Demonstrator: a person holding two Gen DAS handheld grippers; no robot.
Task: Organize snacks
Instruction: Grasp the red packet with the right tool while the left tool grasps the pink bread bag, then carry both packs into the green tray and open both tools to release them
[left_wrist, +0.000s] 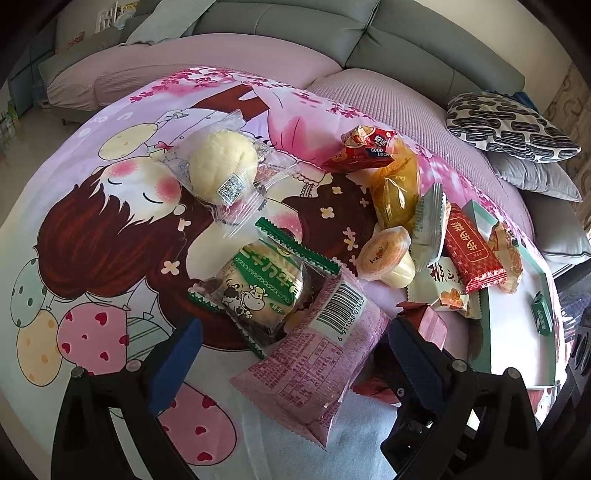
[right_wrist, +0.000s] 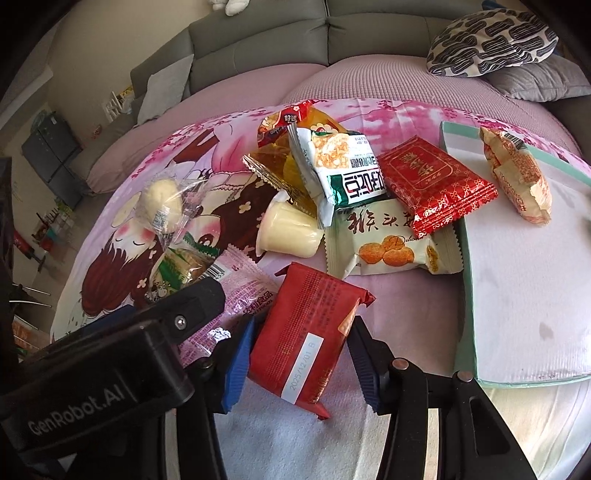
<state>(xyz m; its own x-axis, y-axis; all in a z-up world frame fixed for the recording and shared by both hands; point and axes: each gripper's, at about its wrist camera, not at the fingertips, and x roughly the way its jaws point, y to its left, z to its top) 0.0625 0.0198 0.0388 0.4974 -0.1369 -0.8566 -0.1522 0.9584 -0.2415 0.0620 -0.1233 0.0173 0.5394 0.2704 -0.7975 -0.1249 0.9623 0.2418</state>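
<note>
Spanning both views, a cartoon-printed cloth (left_wrist: 110, 229) covered the table, with a grey sofa (left_wrist: 332, 33) and a patterned cushion (left_wrist: 509, 125) behind it. A shallow teal-rimmed tray (right_wrist: 466, 258) lay at the right side of the cloth and held one orange-and-white wrapped snack (right_wrist: 517, 177). Beside the tray's left rim sat a loose pile: a white cookie packet (right_wrist: 388, 243) at the bottom, a red patterned packet (right_wrist: 432, 184) overlapping it and the tray rim, a green-and-white packet (right_wrist: 340, 166), an amber wrapper (right_wrist: 280, 162) and a pale pudding cup (right_wrist: 288, 229) tipped on its side. Further left, a clear-wrapped pale bun (left_wrist: 221, 166) lay apart from the pile, and a green milk-biscuit packet (left_wrist: 258, 284) rested partly under a pink packet (left_wrist: 317, 365). The left tool (left_wrist: 295, 354) stood wide open, its blue-padded fingers (left_wrist: 173, 354) either side of the pink packet without pressing it (a clear gap showed on the left). The right tool (right_wrist: 295, 354) was closed upon a red packet (right_wrist: 306, 332), both pads against its edges; whether this packet was lifted clear of the cloth could not be told.
</note>
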